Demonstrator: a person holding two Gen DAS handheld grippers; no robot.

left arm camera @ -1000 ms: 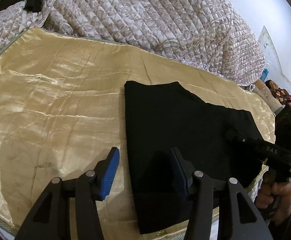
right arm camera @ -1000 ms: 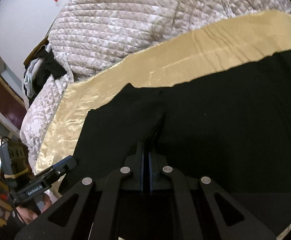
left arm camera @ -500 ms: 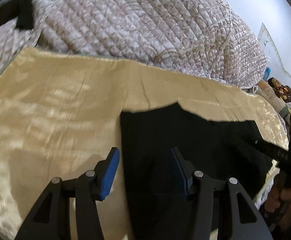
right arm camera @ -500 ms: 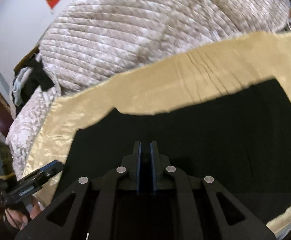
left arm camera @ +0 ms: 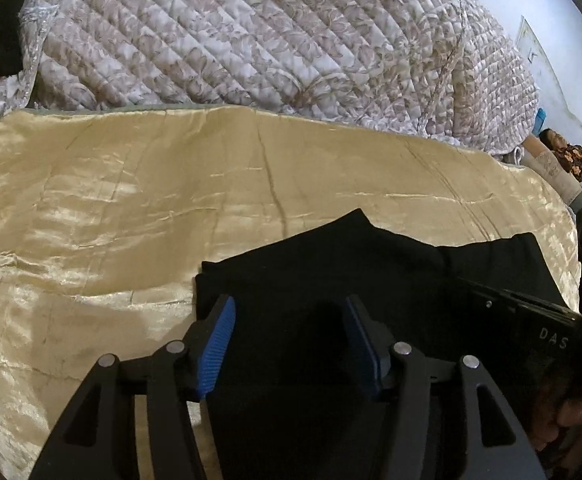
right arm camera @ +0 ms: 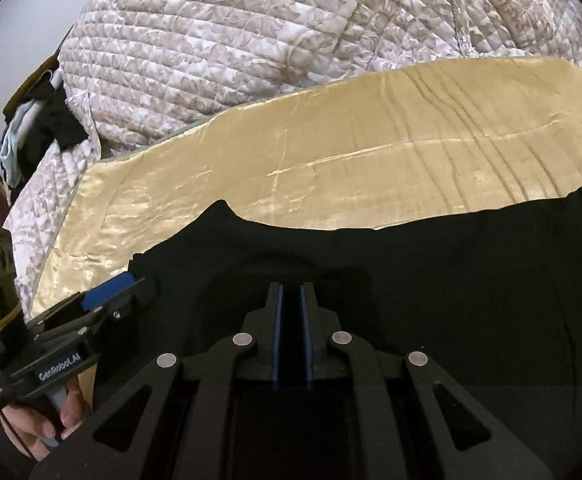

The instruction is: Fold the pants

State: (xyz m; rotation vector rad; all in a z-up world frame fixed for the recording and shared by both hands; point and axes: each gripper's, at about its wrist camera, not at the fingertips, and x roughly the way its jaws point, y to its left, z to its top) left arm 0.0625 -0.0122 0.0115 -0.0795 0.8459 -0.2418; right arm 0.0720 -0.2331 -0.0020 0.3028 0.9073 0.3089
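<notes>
We are hovering the left gripper (left arm camera: 287,344) over the folded black pants (left arm camera: 371,276), fingers spread and empty. The right gripper (right arm camera: 291,332) is sitting nearly closed, apparently gripping nothing, likely because the fold is lying finished on the gold sheet (left arm camera: 131,208).

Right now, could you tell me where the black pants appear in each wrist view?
Left wrist: black pants lower centre to right, beneath the left gripper.
Right wrist: they fill the lower half.
Shared landmark: gold satin sheet behind them.
</notes>
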